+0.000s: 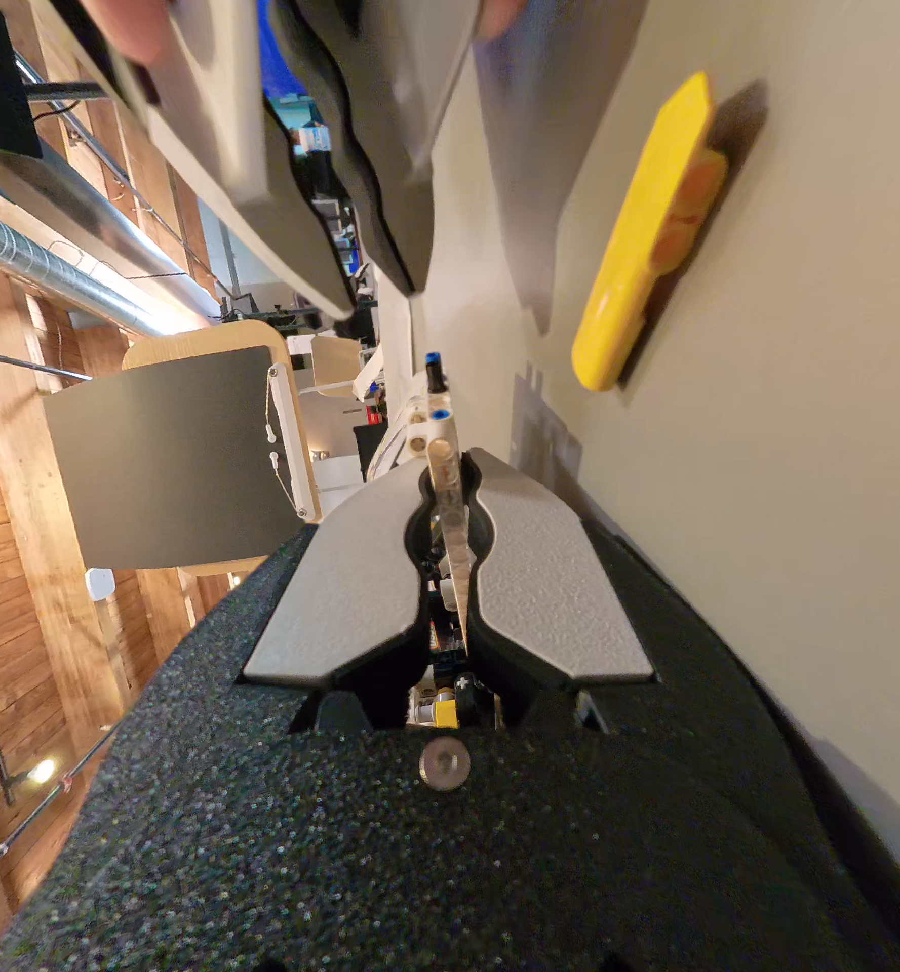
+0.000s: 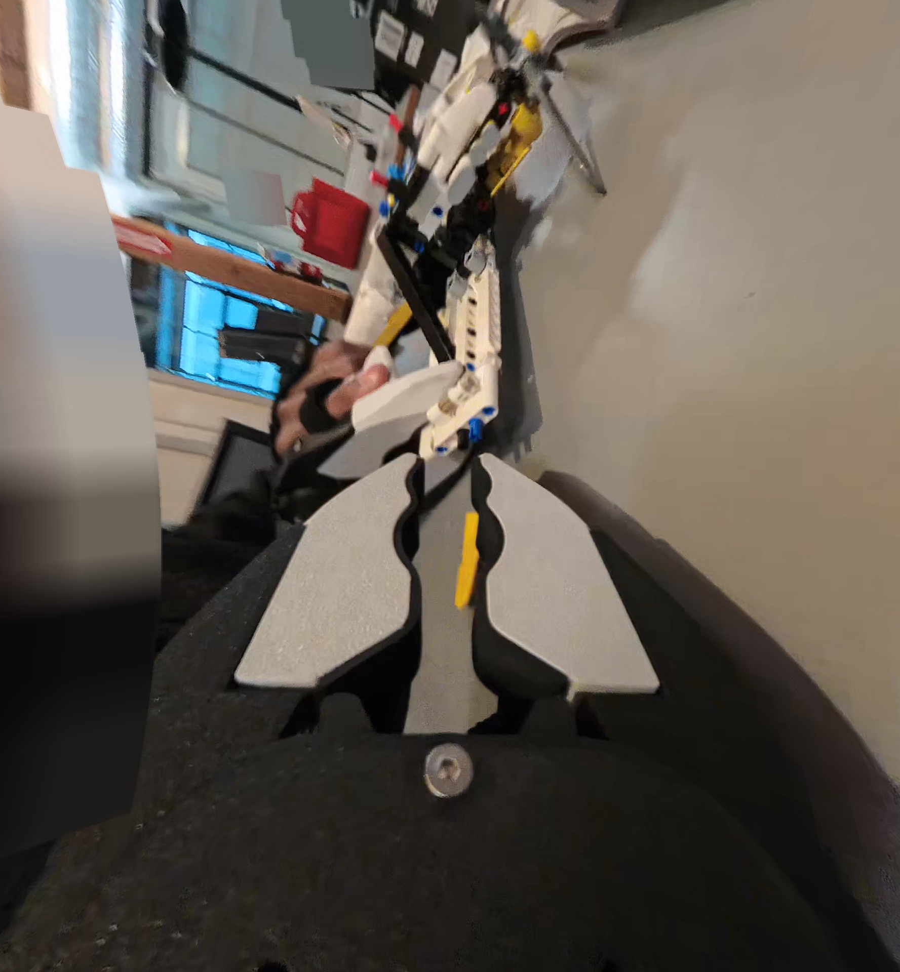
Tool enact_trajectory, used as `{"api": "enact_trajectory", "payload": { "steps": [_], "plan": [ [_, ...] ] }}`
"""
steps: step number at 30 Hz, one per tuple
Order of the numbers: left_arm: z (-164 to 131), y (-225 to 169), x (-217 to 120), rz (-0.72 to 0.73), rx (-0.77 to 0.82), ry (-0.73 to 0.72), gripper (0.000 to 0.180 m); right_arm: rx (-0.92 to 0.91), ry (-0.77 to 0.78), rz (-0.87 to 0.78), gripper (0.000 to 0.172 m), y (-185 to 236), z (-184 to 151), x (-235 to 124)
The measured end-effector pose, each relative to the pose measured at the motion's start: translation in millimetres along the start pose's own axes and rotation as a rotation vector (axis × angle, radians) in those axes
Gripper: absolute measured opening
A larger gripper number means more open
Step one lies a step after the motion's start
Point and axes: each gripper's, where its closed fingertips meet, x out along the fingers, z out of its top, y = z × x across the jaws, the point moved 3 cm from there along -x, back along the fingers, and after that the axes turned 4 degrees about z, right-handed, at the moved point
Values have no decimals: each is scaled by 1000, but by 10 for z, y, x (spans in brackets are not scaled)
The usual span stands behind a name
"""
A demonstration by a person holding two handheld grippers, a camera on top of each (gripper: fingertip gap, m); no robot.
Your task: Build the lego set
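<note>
- One white perforated beam (image 1: 445, 473) sits clamped between the pads of the left gripper (image 1: 450, 463). It stands on edge in the narrow slot between the fingers, both pads pressing its flat faces, and its end pokes out past the fingertips.
- That free end carries a blue pin (image 1: 441, 415) in one hole and a black pin with a blue tip (image 1: 433, 371) sticking out beyond it. A second short white piece (image 1: 416, 439) is joined at its side.
- From the right wrist view the same beam proves to be the near end of a larger brick-built model (image 2: 468, 173) in white, black and yellow, which is held just off the pale table (image 1: 753, 526).
- The right gripper (image 2: 447, 463) hovers close to that end with its fingers apart and nothing pressed between them.
- A thin yellow strip (image 2: 467, 557) shows through the gap, close to one pad – whether it touches, I cannot tell.
- A flat yellow piece (image 1: 642, 236) lies on the table, beside the right gripper's shadow.
- A hand (image 2: 321, 389) grips the left gripper's handle.
- Farther off are a red mug (image 2: 332, 221) and a chair with a dark panel (image 1: 174, 463).
</note>
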Motion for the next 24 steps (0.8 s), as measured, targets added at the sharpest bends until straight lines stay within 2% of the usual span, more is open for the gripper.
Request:
{"api": "enact_trajectory", "payload": {
  "steps": [4, 7, 24],
  "plan": [
    [7, -19, -13, -20, -2, -19, 8, -180, 121, -93, 17, 23, -234, -41],
    [11, -17, -13, -23, -4, -16, 9, -247, 141, -108, 17, 54, -308, -36],
    [67, -7, 7, -15, 12, 16, 9, -233, 124, -119, 11, 20, -287, -16]
  ]
}}
